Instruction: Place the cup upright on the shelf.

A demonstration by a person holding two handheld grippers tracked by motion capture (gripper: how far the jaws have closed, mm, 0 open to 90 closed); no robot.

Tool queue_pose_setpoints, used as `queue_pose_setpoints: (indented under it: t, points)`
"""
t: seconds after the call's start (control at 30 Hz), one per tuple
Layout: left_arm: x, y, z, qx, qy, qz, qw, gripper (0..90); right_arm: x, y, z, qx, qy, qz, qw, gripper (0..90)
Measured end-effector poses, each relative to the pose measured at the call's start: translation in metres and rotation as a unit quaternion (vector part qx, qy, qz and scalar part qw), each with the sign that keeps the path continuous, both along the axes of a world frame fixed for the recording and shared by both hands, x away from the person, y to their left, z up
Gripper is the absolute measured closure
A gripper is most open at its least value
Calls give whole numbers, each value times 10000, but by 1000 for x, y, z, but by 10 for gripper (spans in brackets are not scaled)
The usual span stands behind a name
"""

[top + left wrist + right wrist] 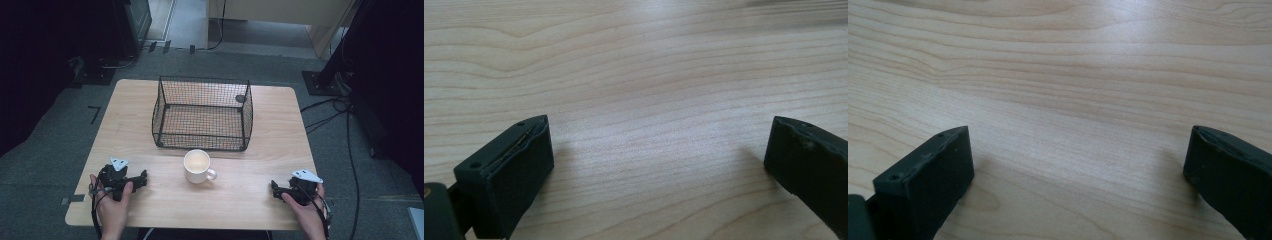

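We see a white mug (198,166), seemingly empty, at 6 o'clock of the empty wire basket (202,113). Left gripper (141,178) and right gripper (273,187) rest on the table (240,195), jaws spread, grasping nothing.

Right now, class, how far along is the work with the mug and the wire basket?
Nothing looks done: the white mug stands on the table, outside the empty wire basket. Nothing is in hand; left gripper and right gripper rest open. Gripping the mug likely remains.

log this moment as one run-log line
left gripper: open, resting on table | right gripper: open, resting on table | mug: upright, untouched, before wire basket | basket: empty
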State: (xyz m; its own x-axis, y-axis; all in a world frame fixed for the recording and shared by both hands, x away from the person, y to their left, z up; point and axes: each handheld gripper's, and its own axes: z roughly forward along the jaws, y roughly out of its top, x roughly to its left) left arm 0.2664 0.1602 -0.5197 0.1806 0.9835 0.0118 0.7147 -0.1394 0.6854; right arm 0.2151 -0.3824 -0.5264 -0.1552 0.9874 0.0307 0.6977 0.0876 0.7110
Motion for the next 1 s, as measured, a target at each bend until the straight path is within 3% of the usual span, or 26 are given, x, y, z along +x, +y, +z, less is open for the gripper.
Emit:
queue_pose_setpoints:
  t: [0.13,0.2,0.4,0.73,1.0]
  points:
    - [0,0,0,2,8,-3,10000,0,-3,3,4,189,-142,125,9996,0]
    - [0,0,0,0,9,-4,10000,0,-4,9,13,337,-321,205,9987,0]
    - [0,0,0,0,1,-2,10000,0,-2,24,31,362,-550,426,9969,0]
    - [0,0,0,-1,8,-3,10000,0,9,46,42,262,-716,693,9947,0]
    - [0,0,0,0,8,-4,10000,0,19,73,53,339,-873,1056,9900,0]
